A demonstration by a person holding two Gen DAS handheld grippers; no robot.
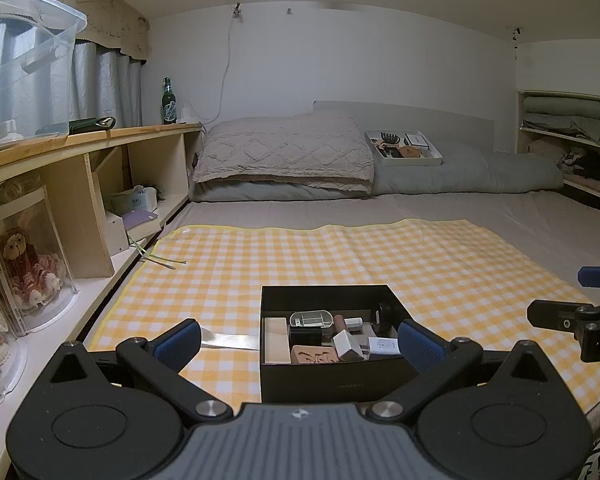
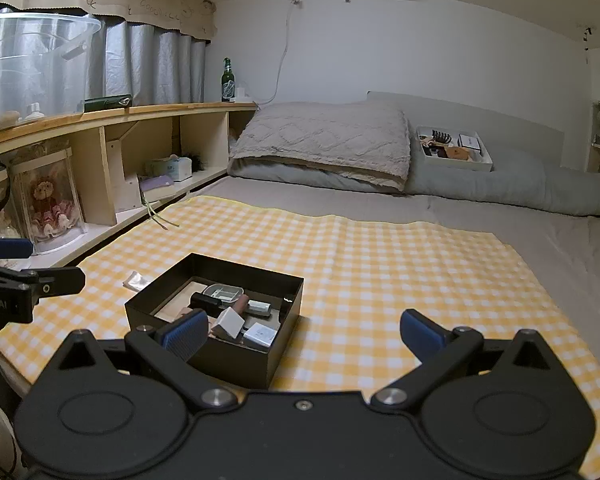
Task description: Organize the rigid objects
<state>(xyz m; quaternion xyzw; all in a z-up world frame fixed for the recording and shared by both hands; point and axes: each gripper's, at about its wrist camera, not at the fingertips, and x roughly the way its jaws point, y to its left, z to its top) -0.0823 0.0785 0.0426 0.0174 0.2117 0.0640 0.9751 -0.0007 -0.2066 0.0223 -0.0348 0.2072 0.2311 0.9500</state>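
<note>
The black box [image 1: 336, 376] sits on the yellow checked cloth [image 1: 380, 256] on the bed, packed with small stuff: white boxes, a grey tray, a brown stamp-like block. Both my left fingers [image 1: 180, 340] and right fingers [image 2: 182, 334] are spread wide, holding nothing. Only my right view shows the box's 9 o'clock wall and the silver packet [image 2: 137, 281] lying beyond it.

Black box [image 1: 332, 376], yellow-white checked cloth [image 1: 420, 264], green bottle [image 1: 169, 102]

green bottle [image 1: 169, 102] (upright) on shelf [image 1: 100, 135]
</note>
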